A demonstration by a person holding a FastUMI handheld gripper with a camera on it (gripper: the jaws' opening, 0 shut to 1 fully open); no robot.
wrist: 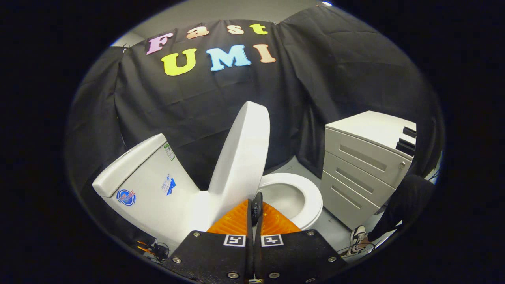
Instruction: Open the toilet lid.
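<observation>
A white toilet stands just ahead of my fingers, its tank off to the left. The lid is raised steeply, tilted back toward the tank, and shows its edge and inner face. The seat lies flat around the open bowl, right of the lid. My gripper is shut, its fingers pressed together with nothing between them. The fingertips sit at the lid's lower right edge, over the near rim of the bowl. I cannot tell whether they touch the lid.
A pale drawer cabinet stands to the right of the toilet. A person's dark trouser leg and a shoe are in front of it. Cables lie on the floor by the tank's base.
</observation>
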